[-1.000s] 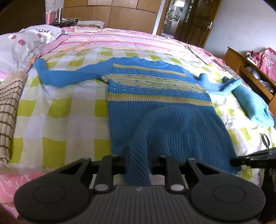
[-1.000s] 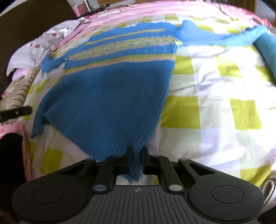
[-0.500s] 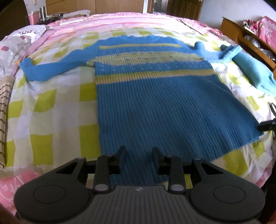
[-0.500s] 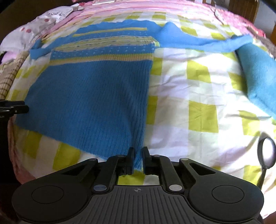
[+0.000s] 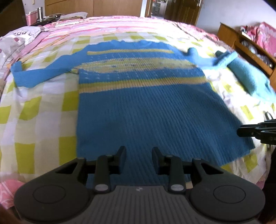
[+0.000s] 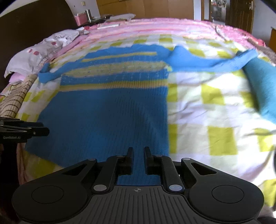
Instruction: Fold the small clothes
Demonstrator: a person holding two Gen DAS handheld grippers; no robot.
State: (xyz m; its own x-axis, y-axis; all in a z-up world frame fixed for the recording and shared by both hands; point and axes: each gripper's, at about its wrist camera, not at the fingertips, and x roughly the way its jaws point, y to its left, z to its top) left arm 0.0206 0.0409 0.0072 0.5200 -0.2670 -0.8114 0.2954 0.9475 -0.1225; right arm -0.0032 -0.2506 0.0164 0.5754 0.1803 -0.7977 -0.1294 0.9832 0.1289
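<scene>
Checked yellow-and-white bedsheet point(image 5: 43, 110), blue striped sweater point(image 5: 146, 110) spread flat on it.
Left gripper point(image 5: 138, 151), jaws apart, holds nothing, at the sweater's hem near the bed's near edge; right gripper point(image 6: 138, 152), jaws slightly apart, also there; folded blue garment point(image 6: 264, 89) at right edge.

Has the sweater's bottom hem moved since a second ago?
Yes. The sweater hem, bunched up between the left gripper fingers earlier, now lies flat, drawn toward the near edge of the checked sheet.

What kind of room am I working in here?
Most likely a home bedroom: the blue sweater lies on a bed with a checked sheet, a pillow sits at its head, and wooden wardrobe doors stand behind.
</scene>
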